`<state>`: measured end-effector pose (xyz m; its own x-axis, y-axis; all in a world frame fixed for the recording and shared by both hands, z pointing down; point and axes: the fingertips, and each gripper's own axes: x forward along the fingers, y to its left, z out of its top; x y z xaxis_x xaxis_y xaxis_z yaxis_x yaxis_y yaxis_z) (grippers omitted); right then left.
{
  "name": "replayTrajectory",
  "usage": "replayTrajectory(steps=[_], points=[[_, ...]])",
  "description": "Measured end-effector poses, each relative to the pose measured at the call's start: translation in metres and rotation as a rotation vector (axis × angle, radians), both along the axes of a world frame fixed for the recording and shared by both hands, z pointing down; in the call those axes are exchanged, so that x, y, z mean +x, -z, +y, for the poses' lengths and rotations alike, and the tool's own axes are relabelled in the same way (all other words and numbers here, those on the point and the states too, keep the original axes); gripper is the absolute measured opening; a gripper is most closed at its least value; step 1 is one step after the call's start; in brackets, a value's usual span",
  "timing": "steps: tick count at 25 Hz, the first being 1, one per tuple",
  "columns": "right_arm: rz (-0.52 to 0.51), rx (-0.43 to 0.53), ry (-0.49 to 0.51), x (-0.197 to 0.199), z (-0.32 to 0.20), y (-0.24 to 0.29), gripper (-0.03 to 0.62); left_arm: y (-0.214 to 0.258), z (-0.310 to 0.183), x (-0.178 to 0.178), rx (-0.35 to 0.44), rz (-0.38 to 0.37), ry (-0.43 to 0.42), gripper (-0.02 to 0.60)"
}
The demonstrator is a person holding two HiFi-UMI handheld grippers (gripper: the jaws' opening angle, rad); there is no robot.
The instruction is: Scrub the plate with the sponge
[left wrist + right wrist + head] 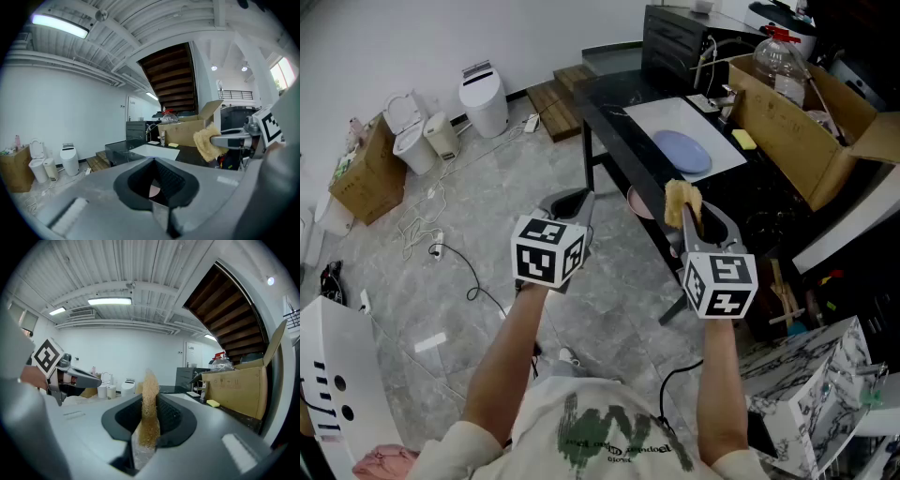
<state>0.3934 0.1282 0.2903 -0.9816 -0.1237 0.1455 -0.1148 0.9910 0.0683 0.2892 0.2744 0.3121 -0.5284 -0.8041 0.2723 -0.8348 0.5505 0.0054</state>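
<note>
A pale blue plate [682,150] lies on a white mat [652,117] on the black table [609,94], ahead of both grippers. My right gripper [687,208] is shut on a tan sponge [681,201], held in the air just short of the table's near edge. The sponge [150,408] stands upright between the ribbed pads. My left gripper [570,201] hovers over the floor to the left of the table, shut, with nothing in it [154,161]. From the left gripper view the sponge [205,143] shows at the right.
A yellow sponge [743,140] lies on the table beside an open cardboard box [806,131] with a plastic bottle [778,61] in it. White bins [483,98], a floor box [366,173] and loose cables [441,248] lie to the left. Something pink [635,202] sits under the table edge.
</note>
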Motion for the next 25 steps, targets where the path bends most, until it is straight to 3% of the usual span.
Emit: replayTrajectory(steps=[13,25], points=[[0.035,-0.008,-0.018,-0.035,-0.011,-0.017,0.071,-0.018,-0.019,-0.039,-0.01,0.015,-0.014,0.002],[0.069,-0.021,-0.155,-0.138,-0.034,-0.027,0.071,-0.028,-0.059,-0.156,0.008,0.053,-0.177,0.002]])
